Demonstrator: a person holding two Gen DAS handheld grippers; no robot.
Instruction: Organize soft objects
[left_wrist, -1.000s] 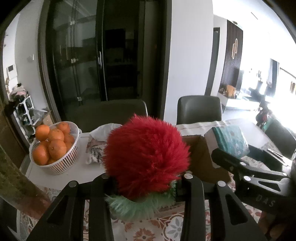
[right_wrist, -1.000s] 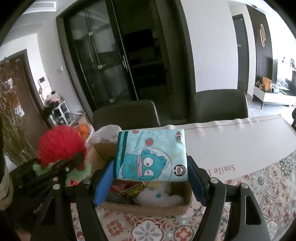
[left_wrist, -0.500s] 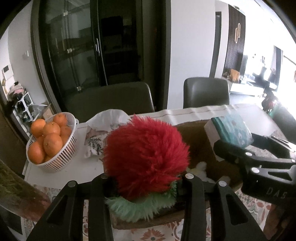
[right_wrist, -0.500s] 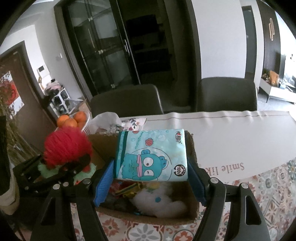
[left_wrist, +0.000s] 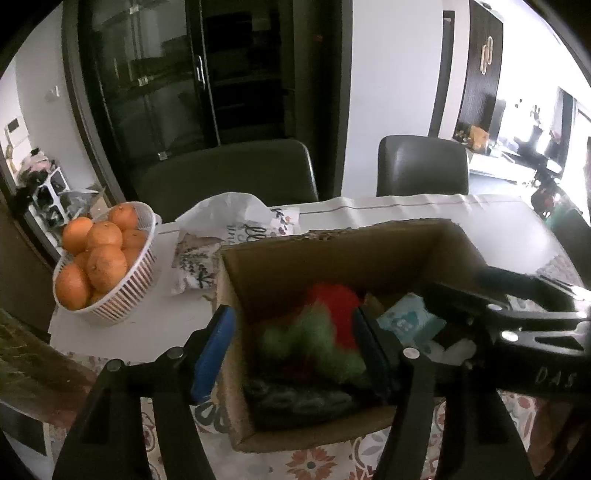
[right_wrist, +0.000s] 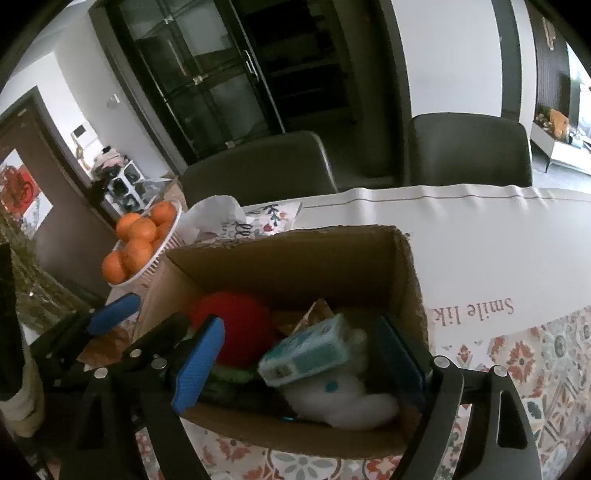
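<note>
An open cardboard box (left_wrist: 332, 240) (right_wrist: 288, 254) stands on the table. Inside lie a fluffy red and green plush (left_wrist: 328, 325) (right_wrist: 236, 332), a teal tissue pack (right_wrist: 306, 350) (left_wrist: 410, 321) and a white plush (right_wrist: 340, 398). My left gripper (left_wrist: 295, 347) is open and empty, its jaws astride the box's left wall, above the red plush. My right gripper (right_wrist: 295, 362) is open and empty over the box, with the tissue pack lying loose between its jaws. It also shows in the left wrist view (left_wrist: 517, 314).
A white basket of oranges (left_wrist: 99, 258) (right_wrist: 144, 236) stands left of the box. A white plastic bag and patterned cloth (left_wrist: 229, 229) lie behind the box. Two dark chairs (left_wrist: 421, 166) stand at the far table edge. A white runner (right_wrist: 480, 240) lies to the right.
Both grippers have opened over the box. The red plush and the tissue pack have dropped from them into the box.
</note>
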